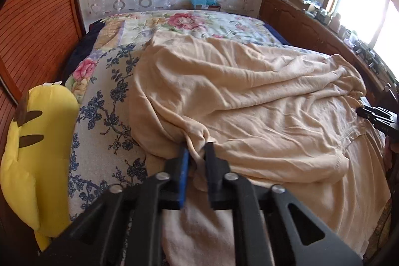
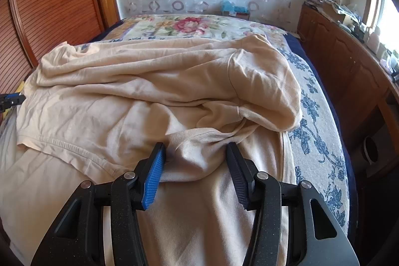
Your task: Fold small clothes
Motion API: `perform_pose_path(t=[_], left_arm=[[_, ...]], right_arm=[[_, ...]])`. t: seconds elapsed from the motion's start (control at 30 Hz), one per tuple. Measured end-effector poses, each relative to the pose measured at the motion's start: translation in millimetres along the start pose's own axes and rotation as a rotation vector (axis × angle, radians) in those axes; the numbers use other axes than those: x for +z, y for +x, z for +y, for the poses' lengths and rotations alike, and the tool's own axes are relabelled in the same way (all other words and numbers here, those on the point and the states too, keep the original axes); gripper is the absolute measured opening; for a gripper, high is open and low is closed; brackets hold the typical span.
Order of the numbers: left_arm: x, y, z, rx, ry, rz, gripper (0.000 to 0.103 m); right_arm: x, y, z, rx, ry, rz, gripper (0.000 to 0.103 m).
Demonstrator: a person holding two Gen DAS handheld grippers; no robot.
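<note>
A cream garment [image 1: 249, 101] lies crumpled across the bed, partly folded over itself. My left gripper [image 1: 197, 151] is shut on a bunched edge of the garment at its left side. My right gripper [image 2: 194, 151] is open, its jaws wide apart on either side of a raised fold of the same garment [image 2: 162, 81] without pinching it. The right gripper's tips also show at the right edge of the left wrist view [image 1: 374, 116]. The left gripper's tips show at the left edge of the right wrist view [image 2: 12, 100].
The floral bedspread [image 1: 107, 116] covers the bed. A yellow plush toy [image 1: 35, 141] lies at the bed's left edge. A wooden wardrobe [image 2: 49, 4] stands on the left, a cluttered wooden cabinet [image 2: 349, 54] by the window on the right.
</note>
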State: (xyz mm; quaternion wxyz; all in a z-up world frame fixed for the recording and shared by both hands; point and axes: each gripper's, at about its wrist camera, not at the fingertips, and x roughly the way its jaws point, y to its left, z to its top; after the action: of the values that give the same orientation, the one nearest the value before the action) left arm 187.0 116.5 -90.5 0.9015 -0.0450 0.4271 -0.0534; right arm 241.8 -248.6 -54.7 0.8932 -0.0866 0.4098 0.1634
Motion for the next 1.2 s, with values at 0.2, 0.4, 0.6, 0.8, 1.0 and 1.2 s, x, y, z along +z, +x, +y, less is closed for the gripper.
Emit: perform_pose_path(t=[0.2, 0.4, 0.6, 0.8, 1.0, 1.2], left_arm=[[4.7, -33.2, -4.6, 0.006, 0.027, -0.122, 0.004], [12.6, -73.2, -7.3, -0.006, 0.037, -0.215, 0.003], [8.2, -113.0, -8.4, -0.056, 0.01, -0.294, 0.004], [-24.5, -146.8, -7.4, -0.081, -0.007, -0.335, 0.004], [-58.0, -168.3, -1.5, -0.084, -0.031, -0.334, 0.004], [-91.4, -164.0, -12.0, -0.063, 0.0, -0.277, 0.004]], right_arm=[[-1.4, -14.9, -16.9, 0.094, 0.058, -0.068, 0.001], [5.2, -48.9, -21.1, 0.113, 0.053, -0.158, 0.0], [12.7, -106.8, -10.8, 0.158, 0.018, -0.265, 0.0], [-14.5, -158.8, -5.3, 0.197, -0.016, -0.29, 0.0], [-57.3, -196.0, -10.1, 0.201, -0.006, -0.275, 0.0], [-90.1, -212.9, -0.8, 0.19, -0.025, -0.238, 0.0]])
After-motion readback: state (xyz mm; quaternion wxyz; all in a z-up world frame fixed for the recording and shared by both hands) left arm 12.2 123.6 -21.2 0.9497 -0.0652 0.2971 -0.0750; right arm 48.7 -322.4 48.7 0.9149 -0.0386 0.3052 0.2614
